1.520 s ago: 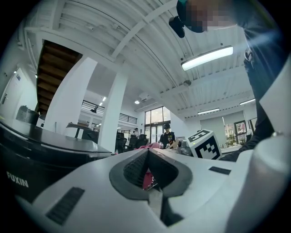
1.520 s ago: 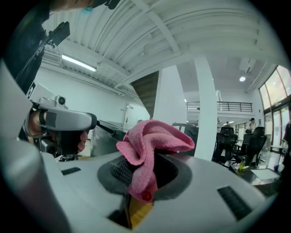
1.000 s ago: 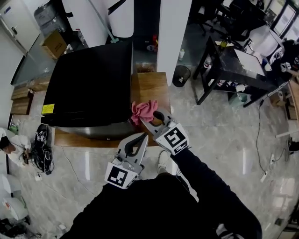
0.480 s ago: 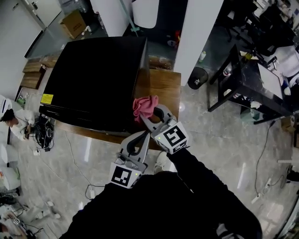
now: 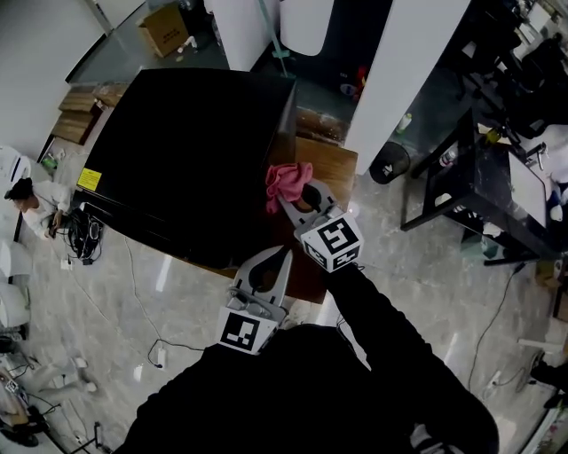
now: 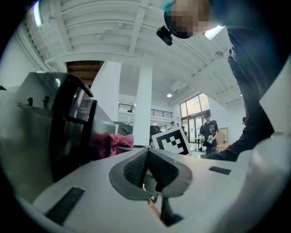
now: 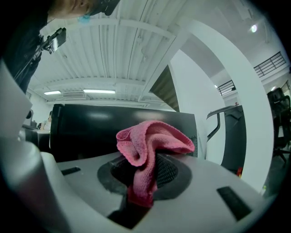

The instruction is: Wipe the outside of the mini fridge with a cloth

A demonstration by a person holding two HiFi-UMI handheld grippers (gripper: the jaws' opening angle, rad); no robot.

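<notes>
The black mini fridge (image 5: 191,146) stands on a low wooden platform (image 5: 335,165). My right gripper (image 5: 291,199) is shut on a crumpled pink cloth (image 5: 287,180), which rests against the fridge's upper right edge. In the right gripper view the cloth (image 7: 152,141) bulges out of the closed jaws of my right gripper (image 7: 146,169), with the dark fridge (image 7: 95,132) just behind it. My left gripper (image 5: 283,254) hangs lower, near the platform's front, shut with nothing in it. From the left gripper (image 6: 147,154) view, the fridge (image 6: 68,132) and cloth (image 6: 112,143) lie to the left.
A white pillar (image 5: 404,71) rises behind the platform, with a black bin (image 5: 388,165) at its foot. A black table (image 5: 493,191) stands to the right. A cardboard box (image 5: 169,27) sits at the back left. A person (image 5: 22,191) and cables (image 5: 82,235) are at the left.
The right gripper has carried the cloth from the fridge's front right corner farther back along its right edge. The left gripper stays shut and low.
</notes>
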